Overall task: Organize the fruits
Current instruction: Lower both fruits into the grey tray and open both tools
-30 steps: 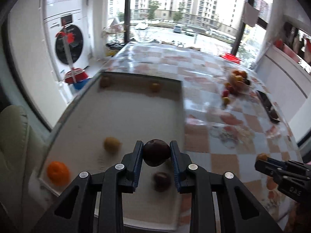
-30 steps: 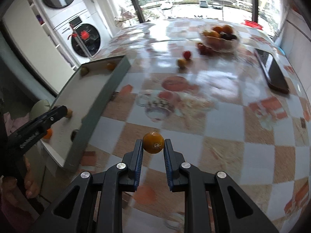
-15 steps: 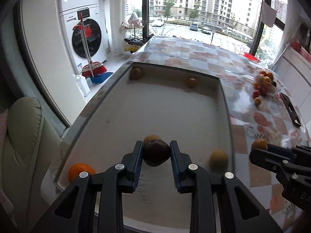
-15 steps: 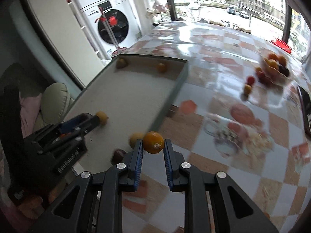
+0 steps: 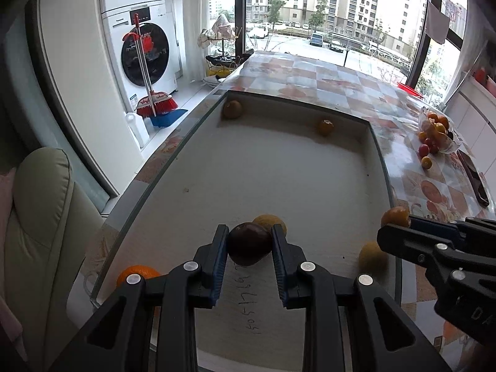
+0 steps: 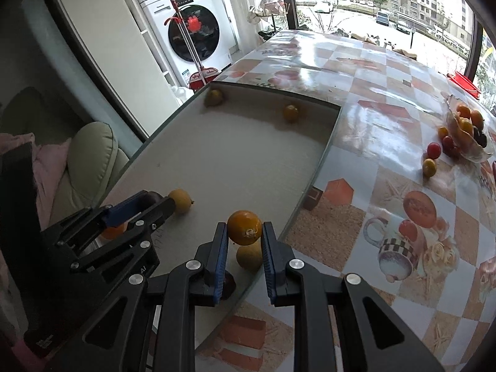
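Note:
My left gripper (image 5: 249,243) is shut on a dark purple plum (image 5: 249,243) and holds it over the near part of a shallow grey tray (image 5: 263,170). My right gripper (image 6: 245,231) is shut on a small orange (image 6: 245,228) above the tray's near right rim (image 6: 313,183); it also shows in the left wrist view (image 5: 395,217). In the tray lie a yellow lemon (image 5: 269,220), a yellow fruit (image 5: 372,255), an orange (image 5: 136,274), and two fruits at the far wall (image 5: 232,109) (image 5: 325,127). A dark fruit (image 6: 228,282) lies under my right gripper.
A glass bowl of fruit (image 6: 468,130) stands at the table's far right, with loose small fruits (image 6: 432,158) beside it. A black phone (image 5: 474,176) lies on the checkered tablecloth (image 6: 387,93). A sofa (image 5: 40,217) and washing machine (image 5: 145,49) are left of the table.
Both grippers have moved left over the tray, each still holding its fruit. The right gripper has come from over the tablecloth to the tray's right rim.

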The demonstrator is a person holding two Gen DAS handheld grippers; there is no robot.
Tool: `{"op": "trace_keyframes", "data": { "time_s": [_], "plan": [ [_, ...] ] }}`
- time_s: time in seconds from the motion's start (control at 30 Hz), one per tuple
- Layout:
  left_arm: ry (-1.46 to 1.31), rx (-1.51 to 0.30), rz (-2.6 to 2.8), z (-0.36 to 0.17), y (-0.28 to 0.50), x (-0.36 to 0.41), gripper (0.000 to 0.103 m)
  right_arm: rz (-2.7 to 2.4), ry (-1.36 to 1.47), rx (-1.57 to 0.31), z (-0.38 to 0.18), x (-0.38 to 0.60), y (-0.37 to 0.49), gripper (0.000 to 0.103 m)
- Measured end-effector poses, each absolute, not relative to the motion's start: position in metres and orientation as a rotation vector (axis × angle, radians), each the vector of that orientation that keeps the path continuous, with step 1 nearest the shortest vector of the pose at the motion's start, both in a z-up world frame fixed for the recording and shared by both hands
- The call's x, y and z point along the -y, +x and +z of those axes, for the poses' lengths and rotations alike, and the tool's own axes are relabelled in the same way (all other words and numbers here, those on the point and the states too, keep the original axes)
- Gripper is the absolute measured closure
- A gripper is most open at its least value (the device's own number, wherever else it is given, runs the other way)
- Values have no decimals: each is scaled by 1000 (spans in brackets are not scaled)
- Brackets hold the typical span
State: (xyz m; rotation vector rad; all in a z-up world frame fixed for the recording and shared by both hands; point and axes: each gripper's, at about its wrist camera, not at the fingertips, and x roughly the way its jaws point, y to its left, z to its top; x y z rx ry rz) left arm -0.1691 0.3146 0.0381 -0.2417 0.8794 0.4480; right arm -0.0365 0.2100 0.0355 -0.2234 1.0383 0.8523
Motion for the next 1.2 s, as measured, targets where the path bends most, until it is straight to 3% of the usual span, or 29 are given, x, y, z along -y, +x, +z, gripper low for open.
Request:
{"op": "trace_keyframes", "data": {
  "time_s": [0.37, 0.57, 0.63, 0.67, 0.7, 0.73, 0.77, 0.97, 1.03, 1.1, 1.2],
  "plan": [
    [-241, -890, 440, 40, -163, -318, 74, 865, -251, -1074, 29, -224, -30, 77],
    [-248, -897, 447, 41, -161, -321, 72, 843, -256, -1085, 29, -229, -26, 56],
    [-251, -898, 457, 41, -162, -324, 61, 847, -240, -1078, 32, -225, -25, 50],
    [-252, -897, 479, 41, -164, -326, 35, 835, -242, -1073, 35, -222, -24, 48],
    [-252, -883, 519, 42, -167, -328, 19, 823, -244, -1068, 36, -220, -23, 40],
    [-256, -862, 537, 43, -171, -329, 17, 813, -244, -1067, 37, -218, -22, 27],
    [-266, -845, 535, 44, -174, -330, 17, 804, -240, -1068, 38, -216, -21, 23],
    [-256, -883, 519, 42, -180, -323, 17, 771, -282, -1060, 41, -212, -28, 18],
    [-255, -881, 523, 42, -183, -321, 17, 759, -297, -1054, 42, -211, -30, 11],
    [-267, -893, 555, 40, -187, -324, 0, 750, -305, -1053, 42, -209, -32, 3],
    [-292, -896, 542, 40, -195, -326, 0, 735, -323, -1049, 42, -204, -33, 0]
  ]
}}
